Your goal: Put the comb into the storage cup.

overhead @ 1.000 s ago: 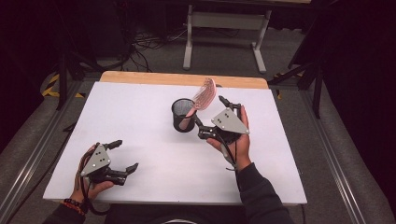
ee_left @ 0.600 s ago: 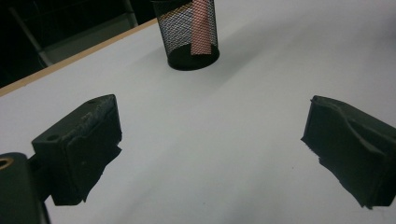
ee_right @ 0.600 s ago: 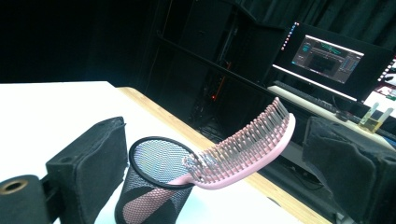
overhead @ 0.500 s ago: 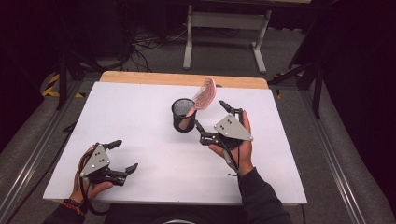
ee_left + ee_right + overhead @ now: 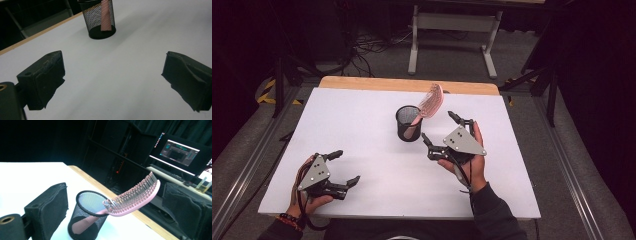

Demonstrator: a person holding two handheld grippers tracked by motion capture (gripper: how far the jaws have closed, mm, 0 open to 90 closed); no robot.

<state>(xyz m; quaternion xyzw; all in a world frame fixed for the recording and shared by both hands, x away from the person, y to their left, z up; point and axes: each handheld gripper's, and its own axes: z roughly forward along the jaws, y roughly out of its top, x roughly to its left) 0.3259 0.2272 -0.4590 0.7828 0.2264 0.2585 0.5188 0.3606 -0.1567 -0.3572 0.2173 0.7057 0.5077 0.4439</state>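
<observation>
Pink hairbrush [image 5: 430, 103] stands handle-down in the black mesh cup [image 5: 408, 124], near centre of the high view, head leaning out over the rim to the upper right. Right gripper [image 5: 440, 129] is just right of the cup, jaws apart, holding nothing, not touching the brush. Left gripper [image 5: 344, 167] rests at lower left of the white table [image 5: 362, 107], jaws also apart & empty, well away from the cup.

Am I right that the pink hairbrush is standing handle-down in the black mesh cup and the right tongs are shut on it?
Not quite. The pink hairbrush does stand handle-down in the black mesh cup, but the right tongs are open and off it, as the right gripper view shows.
</observation>
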